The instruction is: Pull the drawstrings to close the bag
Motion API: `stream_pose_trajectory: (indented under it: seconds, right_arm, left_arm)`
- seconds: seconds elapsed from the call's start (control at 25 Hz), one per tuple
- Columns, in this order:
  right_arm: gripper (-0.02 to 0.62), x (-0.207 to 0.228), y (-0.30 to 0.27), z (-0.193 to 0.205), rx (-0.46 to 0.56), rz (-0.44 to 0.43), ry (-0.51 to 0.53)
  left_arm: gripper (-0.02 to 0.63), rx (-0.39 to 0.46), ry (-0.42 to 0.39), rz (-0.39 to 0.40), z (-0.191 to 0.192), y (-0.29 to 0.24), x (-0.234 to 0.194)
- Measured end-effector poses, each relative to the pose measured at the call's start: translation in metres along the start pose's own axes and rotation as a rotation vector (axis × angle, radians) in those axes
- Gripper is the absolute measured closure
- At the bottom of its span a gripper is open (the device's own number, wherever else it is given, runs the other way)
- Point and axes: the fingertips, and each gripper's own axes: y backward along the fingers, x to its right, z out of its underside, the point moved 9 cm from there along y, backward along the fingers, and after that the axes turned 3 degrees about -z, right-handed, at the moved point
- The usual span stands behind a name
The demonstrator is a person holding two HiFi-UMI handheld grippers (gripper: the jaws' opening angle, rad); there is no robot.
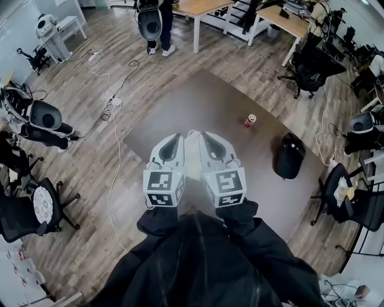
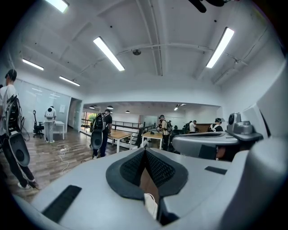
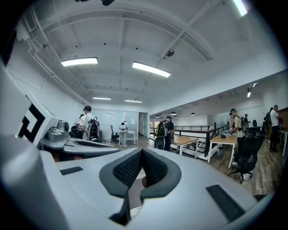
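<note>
Both grippers side by side, almost touching, above near part of dark brown rectangular tabletop [image 1: 180, 102]. Left gripper [image 1: 177, 140]: jaws pressed together, nothing clamped at tips. Right gripper [image 1: 205, 139]: same. Black fabric bag [image 1: 290, 157] stands well to their right, just inside tabletop's right edge. Small red-and-white can [image 1: 250, 120] near bag, further in. Broad bare surface ahead and left. Black office chairs [image 1: 309, 67] beyond edges.

floor [image 1: 90, 174]: wood | mat [image 1: 198, 102]: grey | desks [image 1: 198, 7]: wooden | lights [image 2: 108, 53]: ceiling strips
</note>
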Motion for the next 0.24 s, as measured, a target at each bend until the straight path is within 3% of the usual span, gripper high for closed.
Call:
stream_pose_trajectory:
  seconds: [0.24]
  right_arm:
    - [0.574,-0.0078,-0.0069,-0.0051,0.0,-0.005,0.007]
  left_arm:
    - [0.574,-0.001,0.0,0.006,-0.0022,0.0011,-0.0093]
